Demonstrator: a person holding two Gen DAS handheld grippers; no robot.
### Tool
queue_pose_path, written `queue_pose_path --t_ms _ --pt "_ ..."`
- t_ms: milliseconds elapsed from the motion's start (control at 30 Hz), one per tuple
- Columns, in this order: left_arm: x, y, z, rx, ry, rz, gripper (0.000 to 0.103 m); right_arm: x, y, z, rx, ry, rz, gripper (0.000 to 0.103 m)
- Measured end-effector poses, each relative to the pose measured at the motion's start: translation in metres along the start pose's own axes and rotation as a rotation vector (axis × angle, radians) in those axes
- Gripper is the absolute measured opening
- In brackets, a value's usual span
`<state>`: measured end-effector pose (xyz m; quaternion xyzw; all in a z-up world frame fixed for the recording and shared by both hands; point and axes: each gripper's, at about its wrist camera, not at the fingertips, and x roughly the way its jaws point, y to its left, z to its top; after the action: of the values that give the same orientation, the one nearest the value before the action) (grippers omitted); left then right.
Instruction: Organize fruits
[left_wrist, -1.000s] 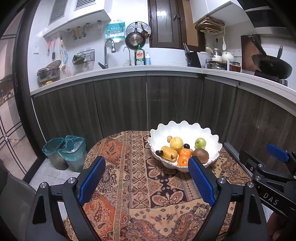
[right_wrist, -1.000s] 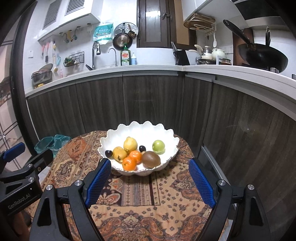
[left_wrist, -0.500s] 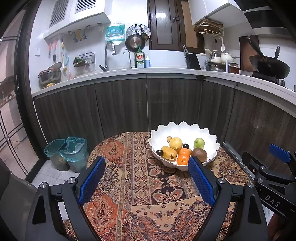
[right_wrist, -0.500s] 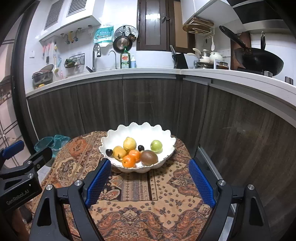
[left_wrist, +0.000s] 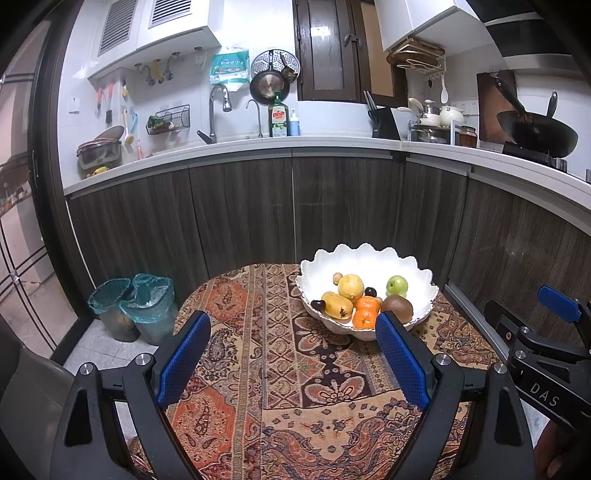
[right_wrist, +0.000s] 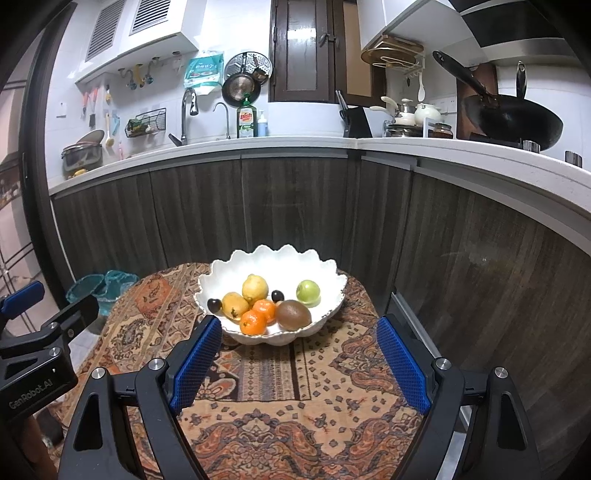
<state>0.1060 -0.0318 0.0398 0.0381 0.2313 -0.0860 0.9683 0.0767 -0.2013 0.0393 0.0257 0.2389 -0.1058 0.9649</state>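
A white scalloped bowl (left_wrist: 369, 258) (right_wrist: 280, 262) stands on the patterned tablecloth (left_wrist: 266, 354) (right_wrist: 280, 376). Inside lie a lemon (right_wrist: 255, 288), a yellow mango (right_wrist: 235, 305), two tangerines (right_wrist: 258, 316), a brown kiwi (right_wrist: 293, 314), a green apple (right_wrist: 308, 291) and dark plums (right_wrist: 277, 295). My left gripper (left_wrist: 291, 354) is open, empty, short of the bowl and to its left. My right gripper (right_wrist: 299, 360) is open and empty, just short of the bowl's front rim. Each gripper shows at the edge of the other's view.
Dark wood cabinets under a white counter (left_wrist: 295, 144) curve round behind the table. Two bins with teal liners (left_wrist: 133, 306) stand on the floor at the left. A wok (right_wrist: 513, 122) sits on the counter at the right.
Both views have pulled back slightly from the bowl, which looks a little smaller and farther. Jaws stay as wide as before.
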Motion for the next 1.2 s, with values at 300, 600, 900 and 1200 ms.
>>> queue_pose_path --t_ms 300,600,900,1200 --pt "0.0002 -0.0003 -0.0004 0.001 -0.001 0.001 0.091 -0.0007 -0.0015 0.0008 -0.001 -0.001 -0.004 0.087" --pt "-0.0023 0.0006 0.0032 -0.002 -0.003 0.01 0.096 0.0002 -0.0022 0.0007 0.001 0.002 -0.005 0.087" --pt "-0.002 0.0035 0.0043 -0.008 -0.006 0.024 0.098 -0.0005 -0.0016 0.0009 0.004 0.002 -0.011 0.087" --pt "0.0009 0.0034 0.004 -0.015 0.01 0.03 0.098 -0.0008 -0.0016 0.0019 0.005 0.001 -0.014 0.087"
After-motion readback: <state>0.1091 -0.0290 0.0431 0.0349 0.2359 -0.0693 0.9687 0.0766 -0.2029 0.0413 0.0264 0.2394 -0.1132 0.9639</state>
